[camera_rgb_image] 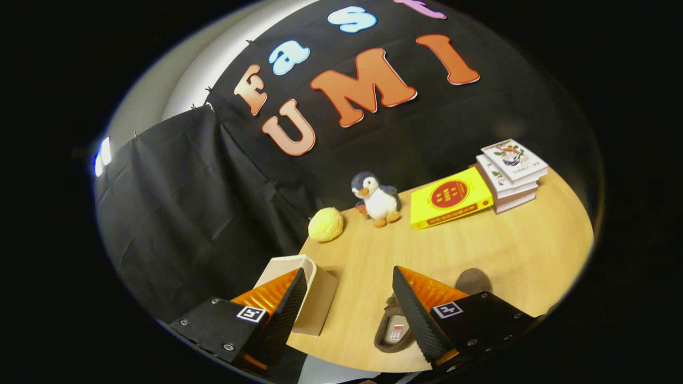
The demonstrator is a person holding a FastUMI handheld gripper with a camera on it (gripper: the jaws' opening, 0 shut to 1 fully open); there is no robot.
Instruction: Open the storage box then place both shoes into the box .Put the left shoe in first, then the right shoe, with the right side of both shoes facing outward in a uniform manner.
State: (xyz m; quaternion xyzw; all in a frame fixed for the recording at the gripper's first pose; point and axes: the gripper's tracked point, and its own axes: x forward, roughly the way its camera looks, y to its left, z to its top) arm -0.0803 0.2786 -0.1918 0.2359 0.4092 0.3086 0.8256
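Shoes first: we see one brown shoe (397, 330) at the worktop's (480, 256) near edge, partly behind the right finger of our tongs (349, 298), which stand spread wide, holding nothing. The beige storage box (312, 298) sits at the near left corner. Opening looks unfinished; next we likely need its lid. Farther back rest a yellow ball (325, 224), penguin toy (376, 199) and books (509, 173).

You have one storage box (315, 290), one shoe (397, 330) and one plush penguin (376, 198) on the worktop (507, 256). Add one yellow ball (325, 224), one yellow book (450, 197) and one stack of three books (511, 173). Your two fingers (288, 304) stand apart, holding nothing.
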